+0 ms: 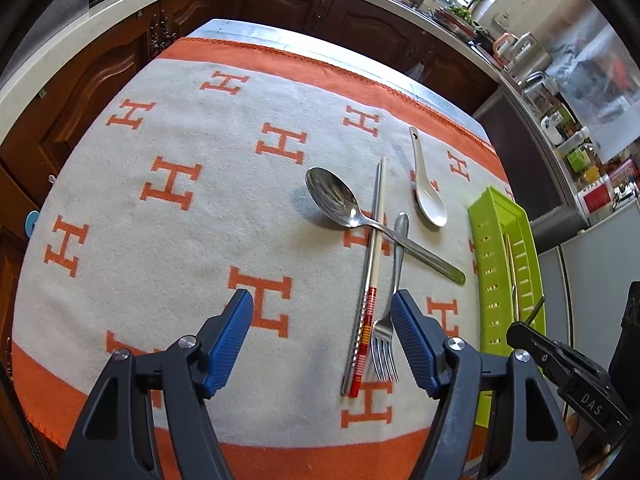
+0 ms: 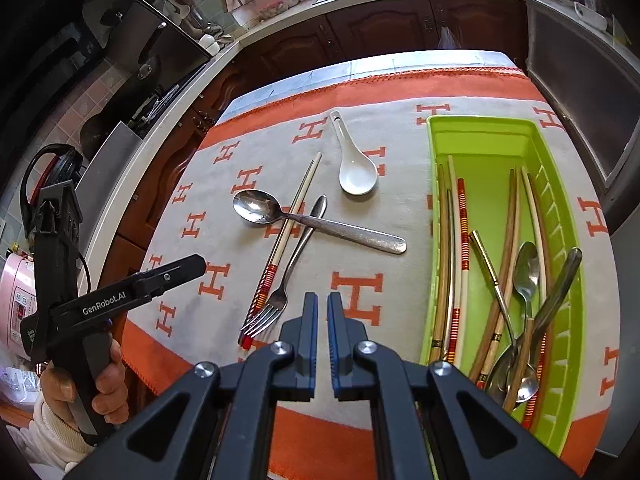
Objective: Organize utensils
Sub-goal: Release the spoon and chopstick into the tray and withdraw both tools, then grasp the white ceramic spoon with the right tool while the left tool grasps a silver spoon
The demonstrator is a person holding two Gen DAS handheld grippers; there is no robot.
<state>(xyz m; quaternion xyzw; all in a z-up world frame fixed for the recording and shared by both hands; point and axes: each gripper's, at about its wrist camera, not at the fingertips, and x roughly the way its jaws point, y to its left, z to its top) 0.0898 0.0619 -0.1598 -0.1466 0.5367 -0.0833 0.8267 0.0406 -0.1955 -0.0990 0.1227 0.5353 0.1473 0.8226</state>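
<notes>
Utensils lie loose on the cloth: fork, chopsticks, steel spoon and white spoon.

Left wrist view:
- The left gripper occupies the lower centre of the frame, jaws released and spread wide, nothing between the pads.
- The fork tines and the striped chopstick ends lie in the gap, close to the right-hand pad and lower in the frame than the fingertips.
- The steel spoon crosses over the chopsticks and the fork handle, above the jaws.
- The white spoon sits apart, upper right.
- The green tray stands at the right edge.

Right wrist view:
- The right gripper sits at lower centre, jaws clenched on nothing.
- The fork tines lie just left of its tips.
- The tray on the right holds chopsticks and spoons.
- A hand at lower left holds the left gripper.
</notes>
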